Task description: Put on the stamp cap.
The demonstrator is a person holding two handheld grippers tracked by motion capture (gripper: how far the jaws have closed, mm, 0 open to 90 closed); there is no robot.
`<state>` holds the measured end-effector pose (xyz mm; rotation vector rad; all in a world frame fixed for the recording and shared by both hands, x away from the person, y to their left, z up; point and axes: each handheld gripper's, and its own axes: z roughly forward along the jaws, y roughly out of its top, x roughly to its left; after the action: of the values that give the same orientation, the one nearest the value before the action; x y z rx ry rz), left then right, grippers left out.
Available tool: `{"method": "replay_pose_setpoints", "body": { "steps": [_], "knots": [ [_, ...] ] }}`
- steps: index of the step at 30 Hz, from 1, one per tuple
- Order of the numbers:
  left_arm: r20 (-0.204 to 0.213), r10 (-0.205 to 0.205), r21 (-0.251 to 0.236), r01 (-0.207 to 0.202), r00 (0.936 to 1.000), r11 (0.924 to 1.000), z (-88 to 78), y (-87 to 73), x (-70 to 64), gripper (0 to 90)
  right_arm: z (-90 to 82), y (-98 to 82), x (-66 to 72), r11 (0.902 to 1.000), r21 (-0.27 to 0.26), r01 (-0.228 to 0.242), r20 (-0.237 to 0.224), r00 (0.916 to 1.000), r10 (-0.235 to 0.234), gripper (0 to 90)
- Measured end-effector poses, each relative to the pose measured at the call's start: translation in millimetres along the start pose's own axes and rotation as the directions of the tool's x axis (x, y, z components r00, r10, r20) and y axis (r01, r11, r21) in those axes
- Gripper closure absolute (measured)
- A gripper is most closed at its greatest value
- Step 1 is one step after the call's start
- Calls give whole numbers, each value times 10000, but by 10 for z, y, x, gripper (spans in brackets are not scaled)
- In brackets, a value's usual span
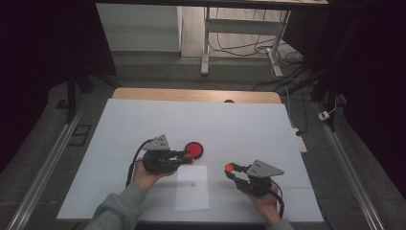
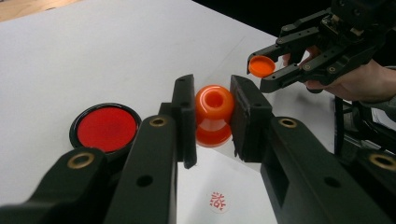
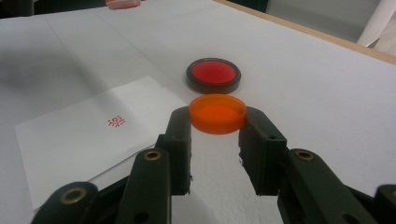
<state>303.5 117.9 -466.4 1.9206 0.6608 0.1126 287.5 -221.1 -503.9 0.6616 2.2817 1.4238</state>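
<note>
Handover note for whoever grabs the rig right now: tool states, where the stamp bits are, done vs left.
Left tool: shut on the orange stamp, held above the white table by the sheet's far edge.
Right tool: shut on the orange cap, held off the table, apart from the stamp.
Red ink pad: open, on the table beyond the white paper sheet.
Done: one red stamp mark on the sheet.
Left, likely: put the cap on the stamp and set it down.
</note>
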Motion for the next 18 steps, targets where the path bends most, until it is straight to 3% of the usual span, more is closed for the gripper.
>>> {"method": "replay_pose_setpoints", "body": {
  "steps": [18],
  "knots": [
    [101, 42, 46, -42, 9999, 10000, 36, 7, -27, 725, 137, 31, 114, 9999, 101, 115, -346, 9993, -111, 649]
  ]
}}
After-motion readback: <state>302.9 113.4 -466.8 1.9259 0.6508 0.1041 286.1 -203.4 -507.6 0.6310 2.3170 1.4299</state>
